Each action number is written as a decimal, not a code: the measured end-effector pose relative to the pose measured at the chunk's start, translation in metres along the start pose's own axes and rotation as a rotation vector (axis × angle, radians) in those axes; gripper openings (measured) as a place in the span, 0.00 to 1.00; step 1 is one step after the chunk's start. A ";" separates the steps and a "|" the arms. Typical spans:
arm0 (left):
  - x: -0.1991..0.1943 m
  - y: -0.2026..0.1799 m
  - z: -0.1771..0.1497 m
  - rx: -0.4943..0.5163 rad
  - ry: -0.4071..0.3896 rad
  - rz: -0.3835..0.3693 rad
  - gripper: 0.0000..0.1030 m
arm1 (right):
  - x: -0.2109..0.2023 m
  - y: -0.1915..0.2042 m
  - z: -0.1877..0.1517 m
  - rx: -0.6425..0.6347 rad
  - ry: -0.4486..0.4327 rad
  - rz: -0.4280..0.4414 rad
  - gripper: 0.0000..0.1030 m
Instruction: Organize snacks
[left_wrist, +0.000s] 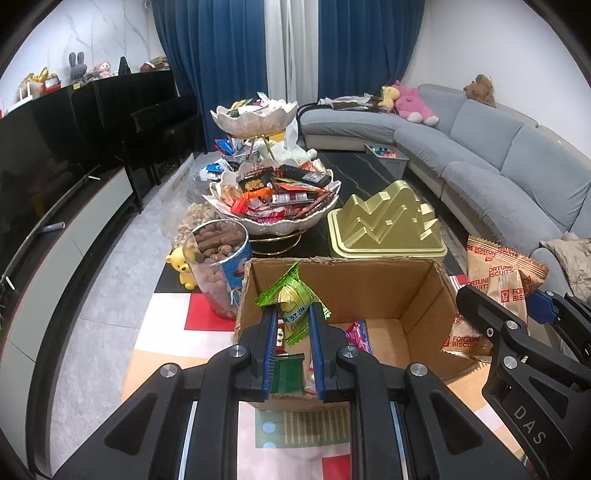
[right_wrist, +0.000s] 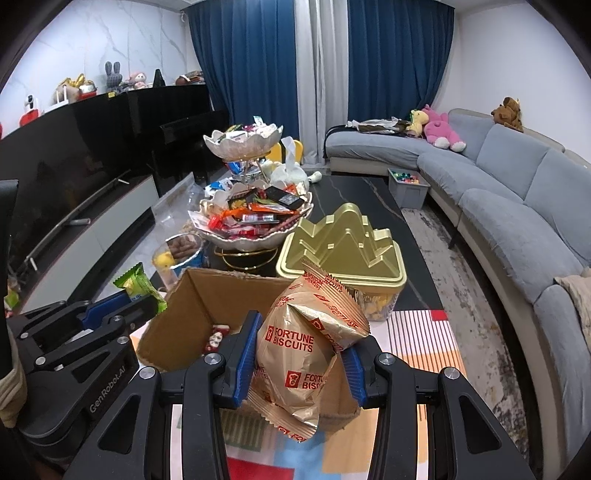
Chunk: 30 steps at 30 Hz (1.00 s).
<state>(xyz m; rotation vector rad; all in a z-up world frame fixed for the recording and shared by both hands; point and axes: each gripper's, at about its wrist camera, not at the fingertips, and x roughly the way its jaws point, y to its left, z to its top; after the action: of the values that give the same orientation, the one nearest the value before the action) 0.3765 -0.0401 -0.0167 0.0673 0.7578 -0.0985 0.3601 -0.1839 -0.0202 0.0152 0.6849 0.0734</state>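
Observation:
An open cardboard box (left_wrist: 424, 291) stands on the table with a few snack packets at its bottom. My left gripper (left_wrist: 293, 321) is shut on a green snack packet (left_wrist: 291, 299) and holds it over the box's near left part. My right gripper (right_wrist: 301, 354) is shut on gold Fortune Biscuits packets (right_wrist: 295, 347), above the box's (right_wrist: 207, 299) near right corner. In the left wrist view the right gripper (left_wrist: 517, 314) and its biscuit packets (left_wrist: 498, 269) show at the right. In the right wrist view the left gripper (right_wrist: 122, 302) with the green packet (right_wrist: 138, 284) shows at the left.
A two-tier shell-shaped snack stand (left_wrist: 273, 199) full of wrapped snacks stands behind the box. A gold mountain-shaped tin (left_wrist: 384, 225) is to its right. A clear tub of brown snacks (left_wrist: 221, 266) and a yellow bear toy (left_wrist: 183, 266) are left of the box. A grey sofa (left_wrist: 517, 166) runs along the right.

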 end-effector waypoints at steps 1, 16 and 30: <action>0.004 0.000 0.000 -0.001 0.004 0.000 0.17 | 0.003 0.000 0.000 0.000 0.002 0.000 0.42; 0.037 0.004 -0.002 -0.013 0.044 -0.010 0.18 | 0.033 0.003 0.001 -0.014 0.031 -0.005 0.42; 0.027 0.008 -0.002 -0.024 0.015 0.034 0.57 | 0.028 -0.003 0.001 0.008 0.023 -0.034 0.71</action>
<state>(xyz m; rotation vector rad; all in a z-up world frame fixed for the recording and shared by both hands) 0.3953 -0.0334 -0.0365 0.0579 0.7723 -0.0568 0.3825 -0.1846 -0.0375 0.0100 0.7082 0.0384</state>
